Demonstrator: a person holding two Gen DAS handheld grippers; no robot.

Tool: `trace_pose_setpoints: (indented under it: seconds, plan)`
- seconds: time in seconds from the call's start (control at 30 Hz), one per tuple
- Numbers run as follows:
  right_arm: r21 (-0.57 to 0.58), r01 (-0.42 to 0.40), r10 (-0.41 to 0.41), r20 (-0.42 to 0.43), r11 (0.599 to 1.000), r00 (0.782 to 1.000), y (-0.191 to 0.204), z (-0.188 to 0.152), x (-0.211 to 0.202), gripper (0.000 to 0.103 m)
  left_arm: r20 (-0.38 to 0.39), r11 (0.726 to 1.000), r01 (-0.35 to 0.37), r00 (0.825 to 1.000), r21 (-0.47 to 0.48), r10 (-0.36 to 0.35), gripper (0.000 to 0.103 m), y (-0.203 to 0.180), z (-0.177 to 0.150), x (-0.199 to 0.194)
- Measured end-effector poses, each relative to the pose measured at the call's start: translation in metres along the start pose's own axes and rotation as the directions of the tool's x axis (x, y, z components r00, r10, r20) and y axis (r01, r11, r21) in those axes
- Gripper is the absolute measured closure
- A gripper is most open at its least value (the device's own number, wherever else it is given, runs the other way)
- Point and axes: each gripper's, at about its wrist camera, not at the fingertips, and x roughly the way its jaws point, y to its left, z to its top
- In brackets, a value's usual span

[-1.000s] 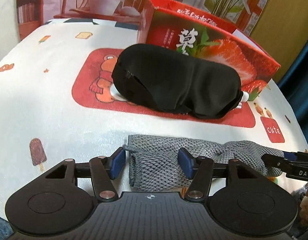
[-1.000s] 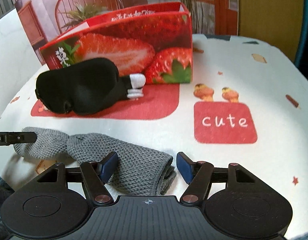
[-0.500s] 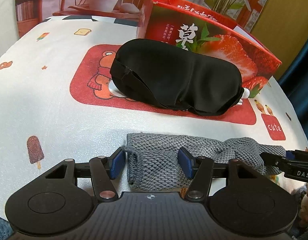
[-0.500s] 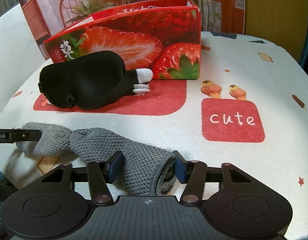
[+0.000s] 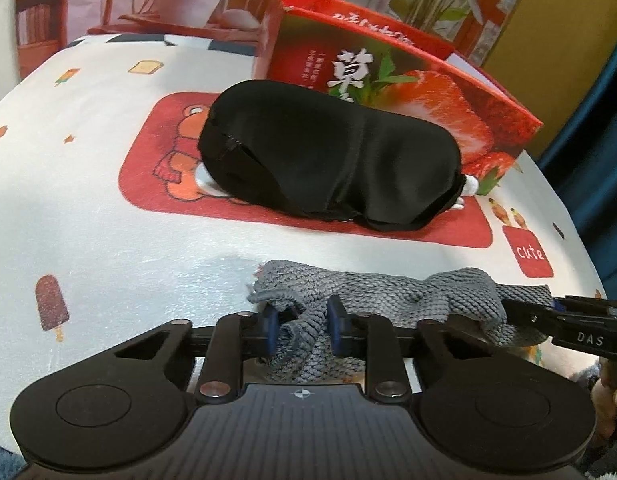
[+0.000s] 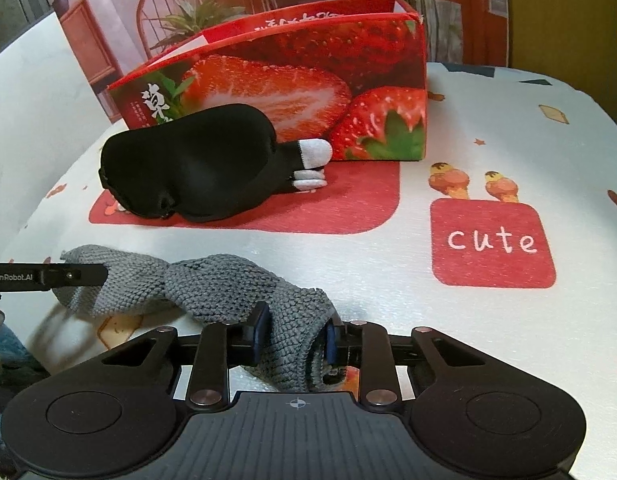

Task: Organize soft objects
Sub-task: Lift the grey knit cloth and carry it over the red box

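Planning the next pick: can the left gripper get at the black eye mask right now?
Probably not yet. The left gripper is shut on the grey knit cloth; the path to the black eye mask looks clear, though.

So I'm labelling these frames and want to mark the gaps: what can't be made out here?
- Inside of the strawberry box: hidden by its own walls in both views.
- What lies under the eye mask: only white sock tips show in the right view.
- Grey knit piece: its near part is hidden behind each gripper's body, so what it is stays unclear.
- Left gripper and right gripper: each closed on an end of the knit.
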Motion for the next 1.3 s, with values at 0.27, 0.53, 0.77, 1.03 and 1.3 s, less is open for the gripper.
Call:
trace_pose_setpoints:
  seconds: [0.27,0.53,0.77,1.03,1.3]
  plan:
    - [0.012,-0.024,0.024,0.022,1.000,0.999,-0.001,0.002,-0.002,0.083,0.054,1.000,-0.003,0.999,0.008,0.003,0.084,0.002,0.003,-0.008]
    - [-0.025,-0.052,0.056,0.172,0.998,0.984,0.001,0.027,-0.029,0.085,0.234,0.998,-0.010,0.972,0.063,-0.006,0.084,-0.009,0.029,-0.047]
    - [-0.108,-0.044,0.077,0.324,0.993,0.943,0.010,0.075,-0.061,0.085,0.410,0.990,-0.019,0.911,0.141,-0.041,0.084,-0.035,0.076,-0.086]
    - [-0.117,0.007,0.047,0.455,0.993,0.889,0.004,0.147,-0.070,0.085,0.485,0.985,-0.038,0.873,0.169,-0.050,0.084,-0.061,0.143,-0.067]
    - [-0.124,0.097,-0.031,0.453,0.987,0.891,0.000,0.198,-0.023,0.085,0.437,0.982,-0.089,0.900,0.165,0.008,0.084,-0.067,0.196,-0.008]
